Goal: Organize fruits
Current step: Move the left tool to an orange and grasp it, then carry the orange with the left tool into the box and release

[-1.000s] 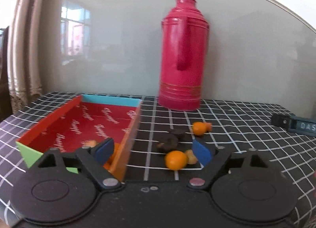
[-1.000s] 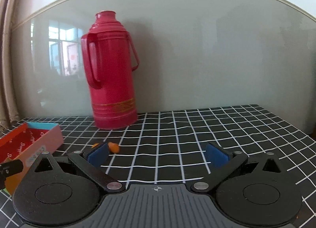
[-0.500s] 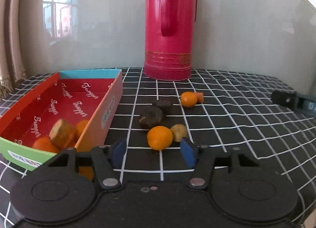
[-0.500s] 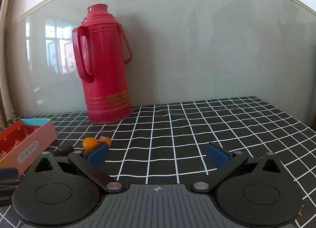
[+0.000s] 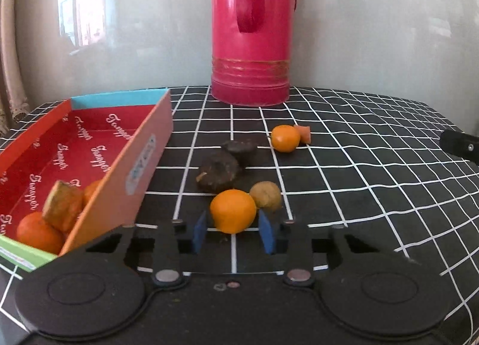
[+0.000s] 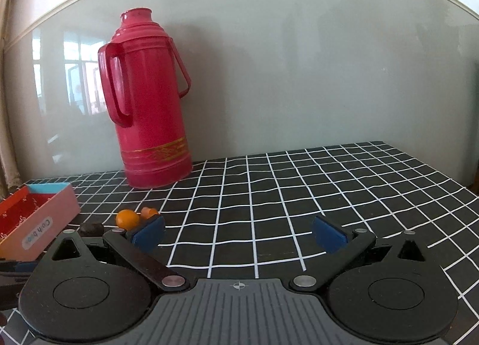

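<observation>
In the left wrist view my left gripper [image 5: 233, 232] sits low on the checked cloth with its blue pads either side of an orange [image 5: 233, 211], close to it but not clearly touching. A brownish fruit [image 5: 265, 196], two dark fruits [image 5: 220, 176] and a smaller orange [image 5: 285, 138] with an orange piece [image 5: 304, 133] lie beyond. The red box [image 5: 143, 162] at left holds an orange [image 5: 37, 232] and a brown piece [image 5: 63, 210]. My right gripper [image 6: 238, 232] is open and empty above the cloth; the small orange [image 6: 127, 217] and the box [image 6: 45, 225] show at its left.
A tall red thermos [image 5: 250, 30] stands at the back against the grey wall, and also shows in the right wrist view [image 6: 146, 105]. A dark object [image 5: 459, 143] lies at the right edge of the left wrist view. The checked tablecloth [image 6: 299, 195] covers the table.
My left gripper has moved right from the box and forward to the near orange, and its jaws have narrowed around it. My right gripper stayed open and turned slightly.
</observation>
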{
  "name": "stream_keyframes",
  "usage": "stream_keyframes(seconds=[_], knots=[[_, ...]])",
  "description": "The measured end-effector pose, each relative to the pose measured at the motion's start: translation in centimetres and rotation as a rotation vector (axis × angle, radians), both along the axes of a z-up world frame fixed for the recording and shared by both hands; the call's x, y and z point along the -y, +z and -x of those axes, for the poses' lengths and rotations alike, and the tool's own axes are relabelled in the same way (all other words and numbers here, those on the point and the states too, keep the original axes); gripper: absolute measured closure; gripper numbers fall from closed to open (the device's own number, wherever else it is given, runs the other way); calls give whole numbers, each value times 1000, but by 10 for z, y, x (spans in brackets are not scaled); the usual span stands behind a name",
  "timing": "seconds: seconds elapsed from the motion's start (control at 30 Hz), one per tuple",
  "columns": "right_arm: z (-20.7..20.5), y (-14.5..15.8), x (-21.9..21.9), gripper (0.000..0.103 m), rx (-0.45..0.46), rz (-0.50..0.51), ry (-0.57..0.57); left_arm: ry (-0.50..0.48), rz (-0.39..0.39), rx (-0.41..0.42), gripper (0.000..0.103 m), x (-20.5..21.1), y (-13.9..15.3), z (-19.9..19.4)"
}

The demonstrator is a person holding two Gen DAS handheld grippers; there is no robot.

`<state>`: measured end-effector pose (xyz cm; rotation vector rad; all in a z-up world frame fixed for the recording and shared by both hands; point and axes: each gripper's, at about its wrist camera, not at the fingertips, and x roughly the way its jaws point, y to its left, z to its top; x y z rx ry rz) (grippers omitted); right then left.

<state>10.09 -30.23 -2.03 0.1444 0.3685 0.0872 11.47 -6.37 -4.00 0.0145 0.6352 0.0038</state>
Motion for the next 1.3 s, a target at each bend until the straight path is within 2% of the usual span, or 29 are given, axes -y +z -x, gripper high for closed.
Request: stream_keyframes(seconds=[0.23, 0.63, 0.77, 0.87, 1.0, 1.13, 1.17, 1.2, 1.23, 1.27, 1.3], knots=[[-1, -2, 8, 0, -18, -16, -24, -16, -2, 10, 80, 2, 1, 2], [-4, -3, -14, 0, -34, -22, 7, -26, -45, 122, 80, -10, 26, 39], [-3, -2, -27, 0, -34, -15, 31, 31, -52, 205, 80, -32, 41, 55], [-3, -3, -37, 0, -39, -3, 49, 92, -48, 238, 80, -53, 50, 61], [-4, -3, -48, 0, -41, 8, 69, 185, -39, 239, 80, -84, 52, 62], [-6, -4, -55, 0, -52, 7, 101, 264, -15, 198, 80, -113, 48, 59], [-6, -4, -57, 0, -52, 10, 106, 272, -20, 175, 73, -117, 45, 57], [-6, -4, -59, 0, -52, 16, 112, 281, -24, 171, 51, -118, 44, 56], [-6, -4, -61, 0, -51, 20, 119, 294, -31, 189, 36, -118, 45, 58], [-5, -4, -63, 0, -52, 22, 128, 308, -49, 222, 14, -118, 47, 63], [-5, -4, -66, 0, -53, 24, 135, 317, -67, 248, 13, -118, 50, 68]])
